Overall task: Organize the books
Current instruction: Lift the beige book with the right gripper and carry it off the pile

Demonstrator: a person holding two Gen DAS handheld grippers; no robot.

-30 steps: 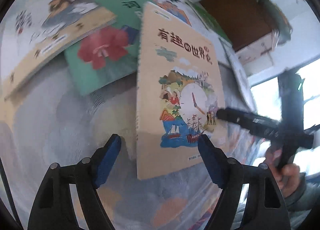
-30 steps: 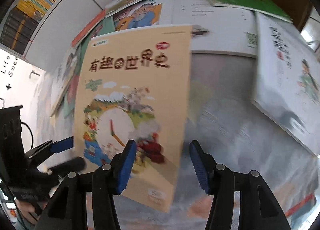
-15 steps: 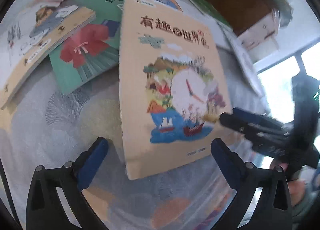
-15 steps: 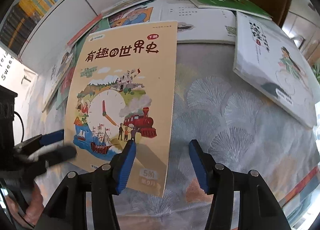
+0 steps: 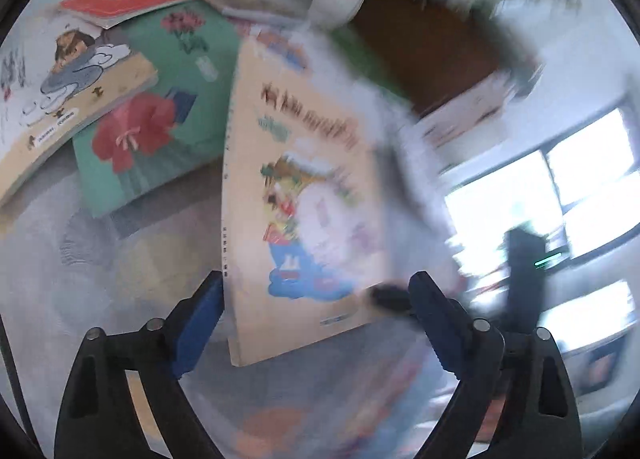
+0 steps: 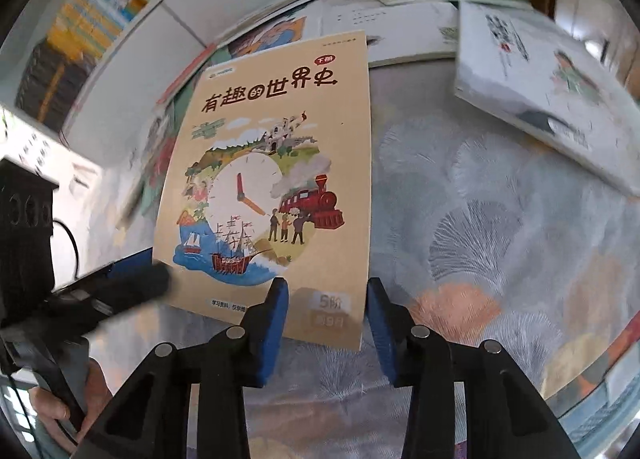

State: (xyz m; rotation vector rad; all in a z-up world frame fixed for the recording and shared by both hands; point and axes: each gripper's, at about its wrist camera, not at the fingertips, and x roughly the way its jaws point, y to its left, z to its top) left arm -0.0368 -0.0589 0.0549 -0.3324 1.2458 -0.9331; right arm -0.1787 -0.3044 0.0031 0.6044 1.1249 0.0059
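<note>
**Q:** What is shown, and where is the book being sorted?

**A:** A thin tan paperback with a clock, a red steam engine and a sailing ship drawn on its cover (image 6: 272, 179) is seen raised on a slant above a pale grey tablecloth printed with fan-shaped leaves (image 6: 480, 219); a shadow is cast beneath its near edge, so it is judged to be lifted clear of the cloth there; its far end is hidden.

**Q:** How are the jaws set?

**A:** The right gripper (image 6: 327, 287) is placed at the book's lower right corner; its jaws have just been closing and stand partly closed, with that corner between them; one blue pad overlaps the cover, the other stands just outside the edge; no squeeze on the book can be made out. The left gripper (image 5: 318, 283) is spread wide around the lower spine corner; its jaws have just narrowed a little; the book lies between them unpinched.

**Q:** Why is it held from both corners?

**A:** A floppy cover is likely steadied this way, so that it can be squared and carried; exactly what bears its weight cannot be told.

**Q:** What else is there?

**A:** A green-covered book with a red flower (image 5: 140, 131) and a white-covered picture book (image 6: 540, 91) are left lying on the cloth, well apart, apparently unsorted.
</note>
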